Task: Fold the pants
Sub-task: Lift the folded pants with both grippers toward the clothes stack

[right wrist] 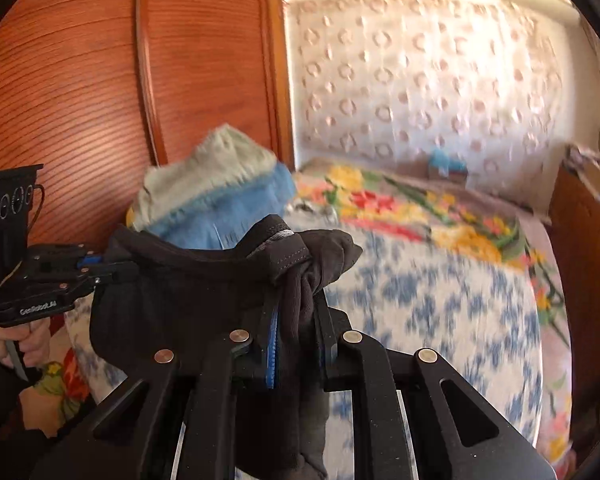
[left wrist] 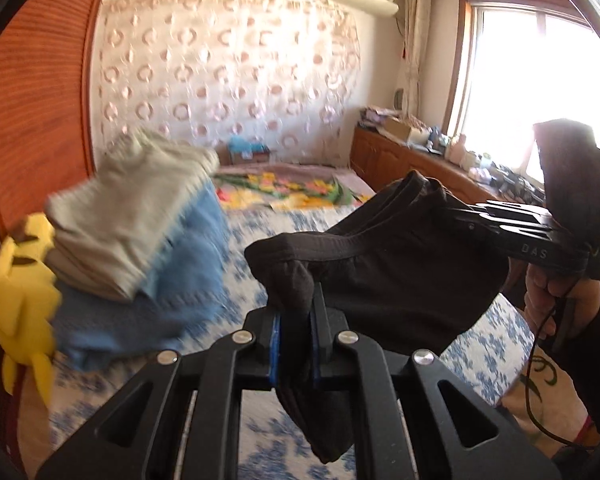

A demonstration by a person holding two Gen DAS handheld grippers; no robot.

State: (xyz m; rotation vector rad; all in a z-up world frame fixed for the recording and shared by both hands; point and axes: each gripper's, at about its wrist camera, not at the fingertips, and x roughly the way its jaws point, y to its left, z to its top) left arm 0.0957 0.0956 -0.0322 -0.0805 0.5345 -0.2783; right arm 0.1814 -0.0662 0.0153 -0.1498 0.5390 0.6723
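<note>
Black pants (left wrist: 400, 264) hang in the air above the bed, stretched by the waistband between both grippers. In the left wrist view, my left gripper (left wrist: 300, 280) is shut on a bunched end of the waistband, and cloth droops down between its fingers. At the right of that view, my right gripper (left wrist: 460, 210) is seen from the side, clamped on the other end, with a hand (left wrist: 552, 292) on its handle. In the right wrist view, my right gripper (right wrist: 300, 292) is shut on gathered black pants (right wrist: 188, 292). The left gripper (right wrist: 116, 268) grips the far end.
A stack of folded grey and blue clothes (left wrist: 140, 220) sits on the bed's left side beside a yellow plush toy (left wrist: 24, 292). The bed (left wrist: 284, 224) has a blue-flowered sheet and a bright floral blanket (left wrist: 288, 188) further back. A wooden wardrobe (right wrist: 80, 80) stands left, a cluttered cabinet (left wrist: 412, 160) under the window.
</note>
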